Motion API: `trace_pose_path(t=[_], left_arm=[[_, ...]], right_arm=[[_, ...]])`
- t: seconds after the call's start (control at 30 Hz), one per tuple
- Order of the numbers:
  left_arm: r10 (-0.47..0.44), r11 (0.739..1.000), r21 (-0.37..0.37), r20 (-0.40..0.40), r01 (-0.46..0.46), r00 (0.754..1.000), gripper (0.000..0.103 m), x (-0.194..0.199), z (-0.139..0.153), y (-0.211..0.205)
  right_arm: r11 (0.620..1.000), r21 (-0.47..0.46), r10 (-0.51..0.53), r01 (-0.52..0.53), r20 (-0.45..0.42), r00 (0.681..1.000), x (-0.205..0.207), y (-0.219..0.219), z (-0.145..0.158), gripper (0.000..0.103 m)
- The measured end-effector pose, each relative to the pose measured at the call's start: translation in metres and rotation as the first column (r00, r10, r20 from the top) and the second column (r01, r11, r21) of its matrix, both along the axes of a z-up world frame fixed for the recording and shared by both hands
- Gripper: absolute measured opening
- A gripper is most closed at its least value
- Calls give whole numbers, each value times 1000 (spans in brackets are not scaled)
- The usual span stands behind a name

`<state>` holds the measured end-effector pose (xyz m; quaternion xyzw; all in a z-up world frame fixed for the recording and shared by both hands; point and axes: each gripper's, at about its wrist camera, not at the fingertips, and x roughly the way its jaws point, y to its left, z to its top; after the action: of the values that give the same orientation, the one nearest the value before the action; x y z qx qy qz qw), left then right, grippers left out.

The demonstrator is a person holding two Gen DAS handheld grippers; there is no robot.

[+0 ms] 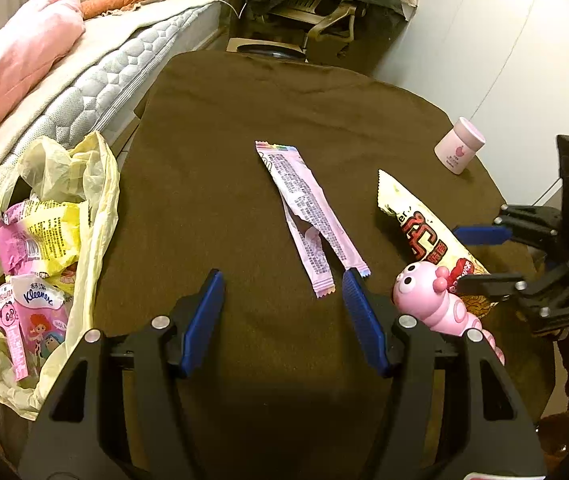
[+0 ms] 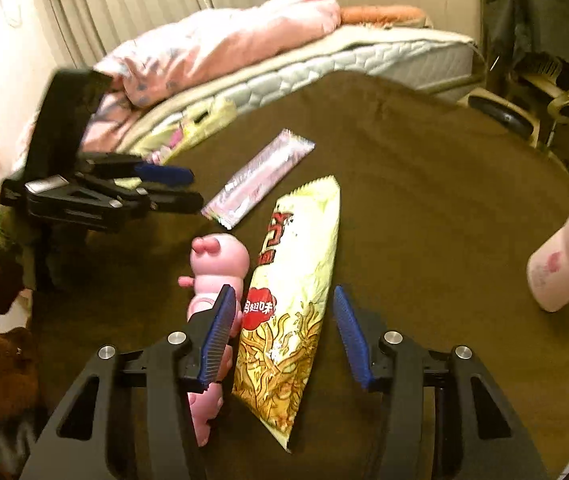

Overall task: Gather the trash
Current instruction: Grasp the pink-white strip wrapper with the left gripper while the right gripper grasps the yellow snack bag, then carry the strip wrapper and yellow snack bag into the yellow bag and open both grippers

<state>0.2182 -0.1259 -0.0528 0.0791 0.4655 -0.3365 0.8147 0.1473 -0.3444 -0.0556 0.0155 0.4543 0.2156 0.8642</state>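
Noodle snack packet [image 2: 292, 300] lies lengthwise between the right gripper's [image 2: 282, 328] parted fingers, unclamped, pointing away; left gripper [image 1: 282, 312] spread, empty.

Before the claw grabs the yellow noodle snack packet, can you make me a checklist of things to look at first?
1. Right claw lined up around the noodle snack packet: ok, a finger on each side.
2. Pads pressing on the packet: not ok, gaps show on both sides.
3. Pink caterpillar toy out of the way: not ok, it sits right by the claw's left finger.
4. Left claw clear of the packet: ok, open and empty near the pink wrapper.
5. Yellow trash bag open: ok, wrappers lie inside.
6. Packet empty: cannot tell.
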Motion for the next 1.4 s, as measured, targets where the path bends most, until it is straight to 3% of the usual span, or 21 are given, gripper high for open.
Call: trace_pose_path(t=[0.1, 0.3, 0.4, 0.47, 0.53, 0.63, 0.77, 0.83, 0.9, 1.0, 1.4], left_arm=[[-4, 1000, -8, -8, 4, 1000, 64, 1, -1, -1], [-11, 999, 39, -15, 11, 1000, 69, 1, 0, -12], [12, 1000, -14, -34, -12, 999, 69, 7, 4, -16], [22, 999, -31, -1, -22, 1000, 69, 10, 10, -26], [30, 1000, 4, 53, -31, 998, 69, 14, 13, -40], [52, 995, 83, 118, -62, 992, 61, 26, 9, -62], [58, 984, 161, 134, -80, 989, 54, 38, -3, -80], [57, 983, 168, 136, -80, 989, 40, 38, -6, -81], [41, 987, 148, 125, -59, 991, 26, 36, -6, -78], [41, 994, 92, 124, -53, 991, 20, 28, 5, -68], [147, 986, -113, 240, -122, 960, 20, -10, 86, 13]], right_arm=[[999, 6, -36, 36, 6, 999, -4, -4, 1, 27], [983, 15, -185, 184, 79, 980, -27, -35, 12, 26], [967, 19, -253, 252, 100, 962, -39, -49, 10, 26], [960, 39, -281, 278, 97, 955, -43, -56, 8, 26], [954, 54, -299, 295, 94, 950, -44, -60, 7, 26], [948, 55, -317, 313, 106, 942, -42, -60, 7, 26], [947, 49, -323, 319, 128, 938, -40, -56, 9, 26], [946, 48, -323, 319, 139, 936, -40, -54, 13, 26], [947, 39, -321, 319, 158, 934, -41, -52, 20, 26], [949, 37, -315, 314, 186, 931, -42, -48, 33, 26], [975, 9, -211, 220, 318, 924, -38, 7, 97, 26]])
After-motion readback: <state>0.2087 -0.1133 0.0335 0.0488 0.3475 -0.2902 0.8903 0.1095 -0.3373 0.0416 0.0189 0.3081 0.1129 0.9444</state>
